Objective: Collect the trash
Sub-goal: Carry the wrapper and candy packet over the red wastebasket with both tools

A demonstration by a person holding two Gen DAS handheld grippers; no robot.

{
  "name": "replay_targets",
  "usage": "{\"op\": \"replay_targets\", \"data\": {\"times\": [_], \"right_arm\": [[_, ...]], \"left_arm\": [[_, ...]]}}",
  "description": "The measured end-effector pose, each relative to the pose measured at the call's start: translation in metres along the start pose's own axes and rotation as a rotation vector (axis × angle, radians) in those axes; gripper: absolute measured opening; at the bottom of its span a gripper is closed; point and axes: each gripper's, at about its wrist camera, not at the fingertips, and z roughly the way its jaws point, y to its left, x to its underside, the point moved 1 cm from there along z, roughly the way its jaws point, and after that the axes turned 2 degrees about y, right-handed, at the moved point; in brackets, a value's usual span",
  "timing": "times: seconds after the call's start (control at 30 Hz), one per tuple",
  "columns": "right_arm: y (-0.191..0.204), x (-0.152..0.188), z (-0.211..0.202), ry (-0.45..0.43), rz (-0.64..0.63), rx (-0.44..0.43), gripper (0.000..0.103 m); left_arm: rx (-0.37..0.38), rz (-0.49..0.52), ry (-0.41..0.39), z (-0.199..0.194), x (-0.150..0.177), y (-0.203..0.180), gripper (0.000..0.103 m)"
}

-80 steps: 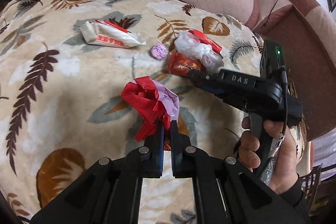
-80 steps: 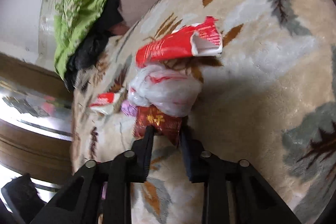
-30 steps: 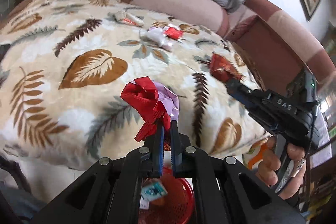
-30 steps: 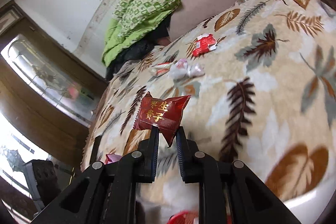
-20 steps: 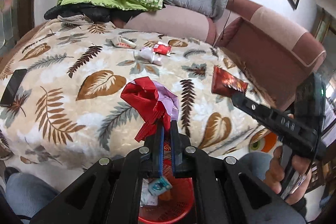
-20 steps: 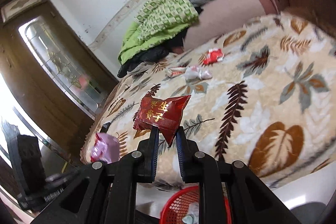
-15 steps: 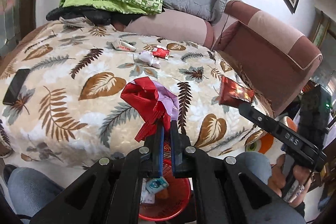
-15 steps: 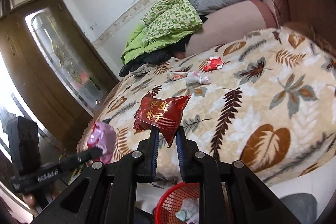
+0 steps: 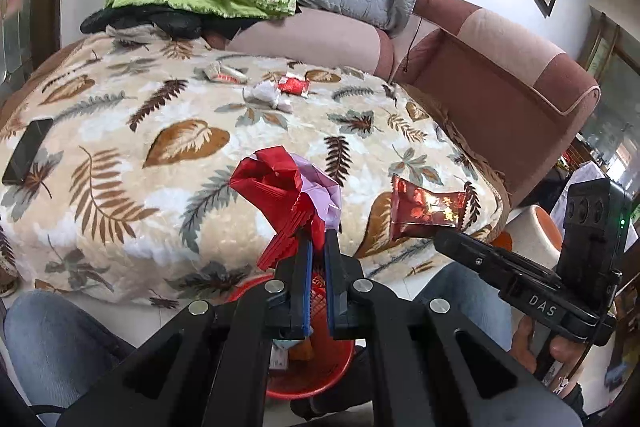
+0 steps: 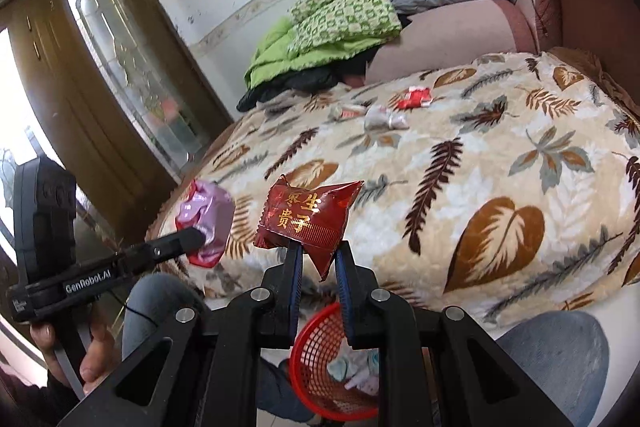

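Both tools loaded, held above red basket (image 10: 316, 359)

Left tool (image 9: 315, 247) clenched on crumpled red-and-pink wrapper (image 9: 288, 187); right tool (image 10: 316, 255) clamped on dark red snack packet (image 10: 308, 219); three more wrappers (image 9: 260, 85) lying on leaf-print blanket (image 9: 160, 131)

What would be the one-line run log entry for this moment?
left gripper: shut on crumpled red-and-pink foil wrapper | right gripper: shut on dark red snack packet | red mesh plastic basket: below both

I count two held wrappers, a crumpled red-and-pink one (image 9: 288, 187) and a dark red one (image 10: 310, 217), three wrappers on the blanket (image 9: 280, 91), one red basket (image 10: 320, 383), one phone (image 9: 27, 151).
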Motion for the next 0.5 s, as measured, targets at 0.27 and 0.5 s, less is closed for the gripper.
{"op": "replay_targets", "data": {"times": [0.27,0.5], "right_arm": [[0.002,0.01,0.011,0.051,0.0,0.012,0.018],[-0.003,0.023,0.029,0.13,0.008,0.045,0.018]], "left_arm": [[0.028,-0.022,0.088,0.019,0.027,0.014,0.005],[0.018,-0.024,0.136,0.033,0.042,0.016,0.005]]}}
